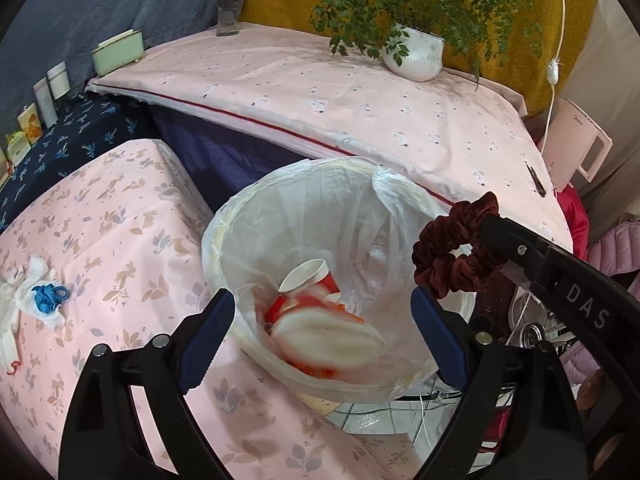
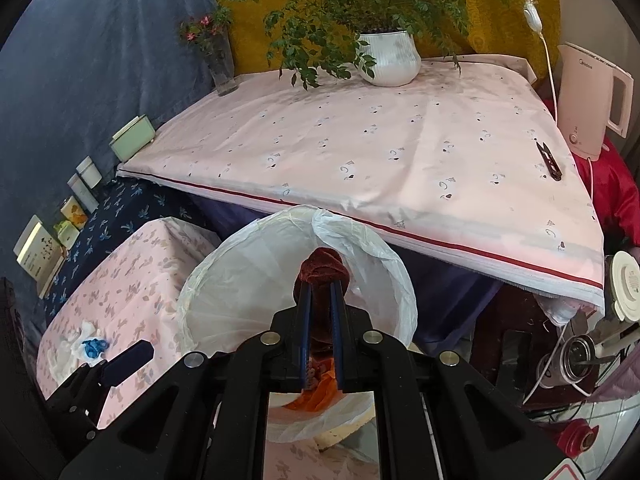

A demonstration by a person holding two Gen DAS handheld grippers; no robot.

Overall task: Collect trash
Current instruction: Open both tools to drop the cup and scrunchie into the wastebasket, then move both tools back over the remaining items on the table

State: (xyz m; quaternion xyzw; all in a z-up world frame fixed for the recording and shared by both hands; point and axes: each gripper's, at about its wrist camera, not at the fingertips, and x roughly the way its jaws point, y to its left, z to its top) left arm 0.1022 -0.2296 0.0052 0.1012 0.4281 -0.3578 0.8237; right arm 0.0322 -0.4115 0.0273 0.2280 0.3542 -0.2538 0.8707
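The lined trash bin (image 1: 320,280) stands between a low surface draped in pink rabbit-print cloth (image 1: 120,220) and the larger counter (image 1: 360,100) covered in a pale pink sheet. Inside the bin lie red-and-white paper cups (image 1: 312,280), one with its white mouth turned upward, along with blurred red and white scraps lower down.

The left gripper (image 1: 322,336) hangs over the bin's near rim with its blue-padded fingers (image 1: 206,336) spread wide apart and nothing between them.

The right gripper (image 2: 322,312) has its fingers drawn together and clamped on a dark red velvet scrunchie (image 1: 456,248), which bulges out past the fingertips. From the left wrist view the scrunchie hangs at the bin's right edge, partly over the opening; from the right wrist view it sits above the bin's interior.

On the rabbit-print cloth, left of the bin, lie a crumpled white tissue (image 1: 16,296) and a small blue object (image 1: 48,298) resting on it. Beyond the bin, at the counter's far side, stand a white potted plant (image 1: 414,56) and a glass vase of flowers (image 1: 230,4). A pink electric kettle (image 2: 588,108) stands right of the counter, well apart from the bin.
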